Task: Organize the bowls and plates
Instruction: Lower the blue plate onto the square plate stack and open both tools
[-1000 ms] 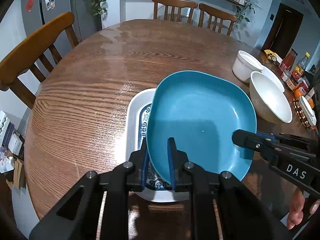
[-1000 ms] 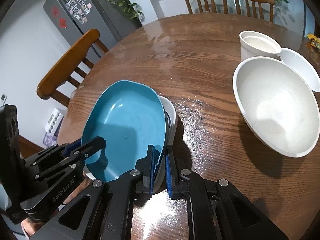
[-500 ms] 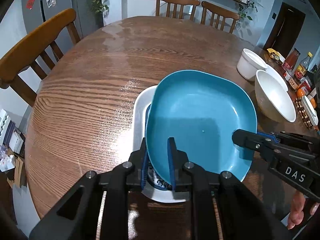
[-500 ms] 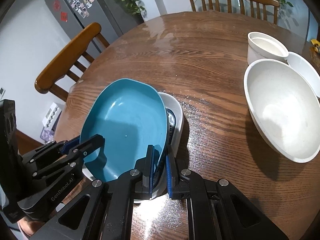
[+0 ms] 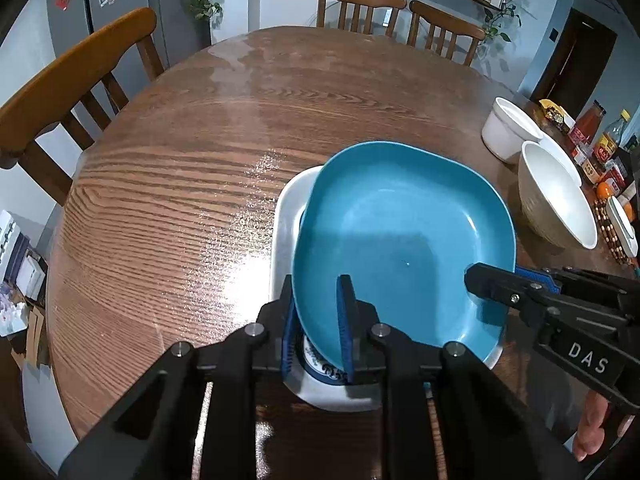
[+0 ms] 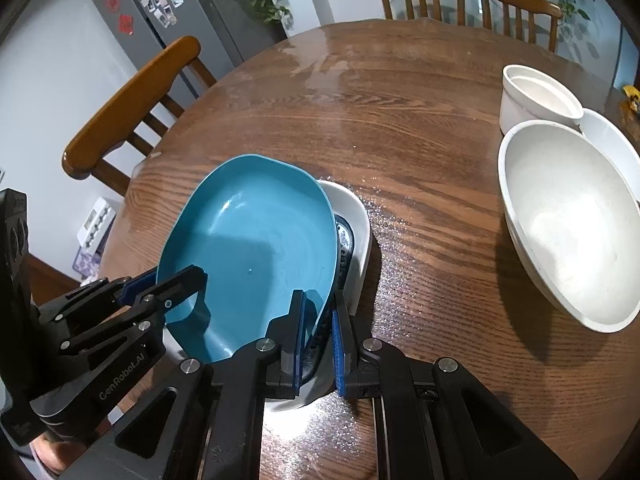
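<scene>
In the lower middle of the frame the left gripper (image 5: 318, 320) pinched the near rim of a blue plate (image 5: 404, 240), one finger (image 5: 345, 312) inside the dish and the other under it; its jaws had just eased open a little with the rim between them. The plate sat tilted over a white dish (image 5: 286, 216) with a blue-patterned centre. At lower right the right gripper (image 5: 492, 284) clamped the plate's opposite edge. Toward the right edge stood a large white bowl (image 5: 560, 196) and a white pot (image 5: 510, 130). The wooden table (image 5: 180, 184) filled the rest, with chairs (image 5: 80, 68) around it.
</scene>
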A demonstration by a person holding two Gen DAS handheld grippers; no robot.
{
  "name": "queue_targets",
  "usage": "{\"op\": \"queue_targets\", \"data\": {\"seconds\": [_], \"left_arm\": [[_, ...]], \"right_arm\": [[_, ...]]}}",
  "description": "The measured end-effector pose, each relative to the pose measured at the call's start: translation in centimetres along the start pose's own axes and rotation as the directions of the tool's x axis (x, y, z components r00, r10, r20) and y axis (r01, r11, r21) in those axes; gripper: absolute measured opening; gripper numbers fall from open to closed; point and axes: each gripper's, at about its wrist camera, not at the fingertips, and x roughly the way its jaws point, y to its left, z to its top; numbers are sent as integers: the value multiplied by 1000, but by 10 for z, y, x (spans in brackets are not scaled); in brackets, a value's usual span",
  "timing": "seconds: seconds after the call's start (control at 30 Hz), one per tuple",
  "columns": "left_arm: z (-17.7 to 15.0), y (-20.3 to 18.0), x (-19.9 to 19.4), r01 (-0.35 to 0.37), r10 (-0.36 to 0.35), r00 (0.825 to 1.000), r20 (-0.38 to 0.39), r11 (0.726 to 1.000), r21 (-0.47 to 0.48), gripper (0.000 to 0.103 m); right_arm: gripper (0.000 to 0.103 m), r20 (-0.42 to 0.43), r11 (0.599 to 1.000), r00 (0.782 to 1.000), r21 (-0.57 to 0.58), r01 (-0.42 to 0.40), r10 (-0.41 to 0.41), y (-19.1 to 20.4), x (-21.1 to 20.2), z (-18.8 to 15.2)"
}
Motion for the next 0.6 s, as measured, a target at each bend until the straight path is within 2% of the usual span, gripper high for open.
{"op": "queue_targets", "data": {"seconds": [0.23, 0.53, 0.57, 0.6], "left_arm": [[1, 1, -2, 15, -15, 1000, 9, 1000, -16, 24], [3, -2, -12, 30, -29, 999, 39, 999, -24, 43], [3, -2, -15, 30, -28, 998, 51, 999, -29, 54], [4, -3, -18, 20, -18, 998, 58, 999, -30, 71]], "right_arm": [[12, 9, 1000, 1000, 13, -14, 14, -3, -3, 2], [12, 64, 1000, 998, 11, -24, 24, -6, -20, 2], [12, 71, 1000, 997, 9, -25, 24, -6, -22, 2], [12, 81, 1000, 996, 6, -25, 24, -6, -26, 2]]}}
